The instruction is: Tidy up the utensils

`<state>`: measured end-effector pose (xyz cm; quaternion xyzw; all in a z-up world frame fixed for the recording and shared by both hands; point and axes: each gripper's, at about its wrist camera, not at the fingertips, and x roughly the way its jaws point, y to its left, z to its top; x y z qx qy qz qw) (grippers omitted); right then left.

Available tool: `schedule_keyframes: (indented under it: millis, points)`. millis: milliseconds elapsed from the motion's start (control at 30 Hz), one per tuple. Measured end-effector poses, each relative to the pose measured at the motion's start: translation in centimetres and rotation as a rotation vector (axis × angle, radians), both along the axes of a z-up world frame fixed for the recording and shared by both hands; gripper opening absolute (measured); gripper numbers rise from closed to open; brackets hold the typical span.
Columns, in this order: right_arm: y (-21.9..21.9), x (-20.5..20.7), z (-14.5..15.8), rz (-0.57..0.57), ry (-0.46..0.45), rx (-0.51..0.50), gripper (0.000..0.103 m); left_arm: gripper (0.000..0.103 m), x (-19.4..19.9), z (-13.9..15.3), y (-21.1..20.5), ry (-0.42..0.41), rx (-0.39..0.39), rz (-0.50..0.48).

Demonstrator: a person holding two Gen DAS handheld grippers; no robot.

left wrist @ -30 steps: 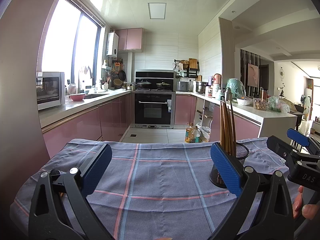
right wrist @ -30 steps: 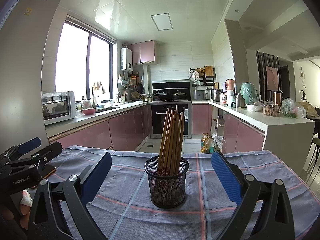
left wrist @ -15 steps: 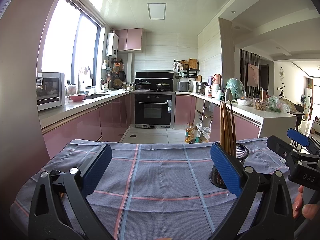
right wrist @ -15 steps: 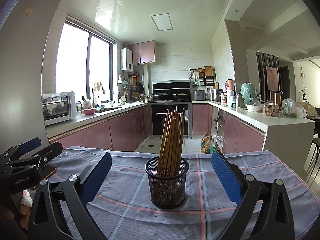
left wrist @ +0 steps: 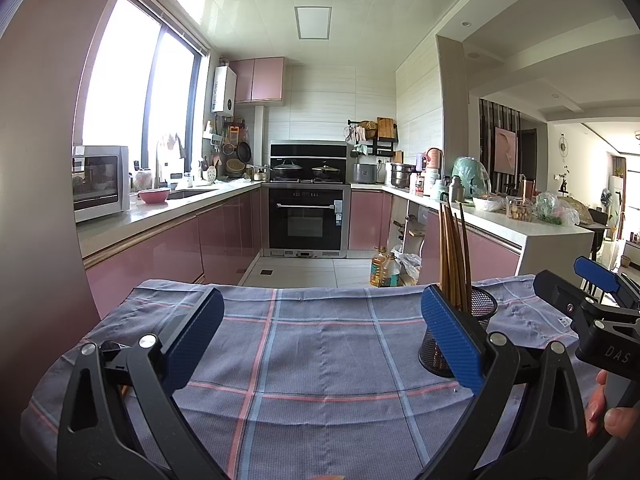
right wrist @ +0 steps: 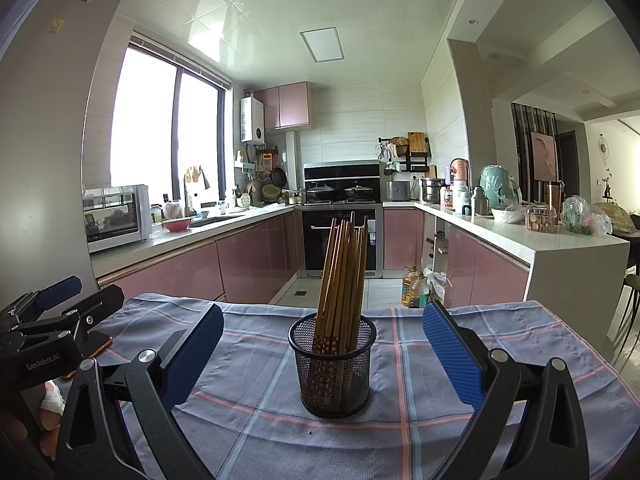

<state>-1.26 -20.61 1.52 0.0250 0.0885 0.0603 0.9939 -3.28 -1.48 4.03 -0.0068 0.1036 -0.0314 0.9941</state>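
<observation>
A black mesh holder (right wrist: 334,368) stands upright on the checked cloth (right wrist: 420,440), holding several brown chopsticks (right wrist: 344,276) that lean slightly. My right gripper (right wrist: 322,348) is open and empty, its blue pads either side of the holder but nearer to me. My left gripper (left wrist: 322,336) is open and empty over bare cloth (left wrist: 320,360). In the left wrist view the holder (left wrist: 482,320) shows partly behind the right pad, with the chopsticks (left wrist: 454,256) above it. The right gripper (left wrist: 600,312) shows at the right edge; the left gripper (right wrist: 44,332) shows at the left edge.
The cloth-covered table ends at a far edge (left wrist: 320,286) with kitchen floor beyond. A flat orange-edged object (right wrist: 96,344) lies on the cloth under the left gripper. Pink cabinets and counters (right wrist: 180,264) run along the room. Oil bottles (right wrist: 414,290) stand on the floor.
</observation>
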Motion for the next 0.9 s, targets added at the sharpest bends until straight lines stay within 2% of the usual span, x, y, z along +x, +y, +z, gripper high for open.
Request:
schedule_keyframes:
  millis: [400,667,767,900]
  points:
    - [0.1,0.0,0.0,-0.001,0.000,0.000,0.097,0.097,0.1,0.0,-0.1,-0.002,-0.003,-0.001]
    - [-0.3,0.2,-0.3,-0.013,0.016,-0.004,0.097,0.097,0.3,-0.3,-0.6,0.001,0.022,-0.004]
    - [-1.8,1.3,-0.9,-0.042,0.077,-0.009,0.097,0.097,1.2,-0.8,-0.2,0.050,0.013,-0.005]
    - [-6.2,4.5,-2.8,-0.148,0.248,-0.015,0.097,0.097,3.5,-2.0,0.5,0.139,0.042,0.020]
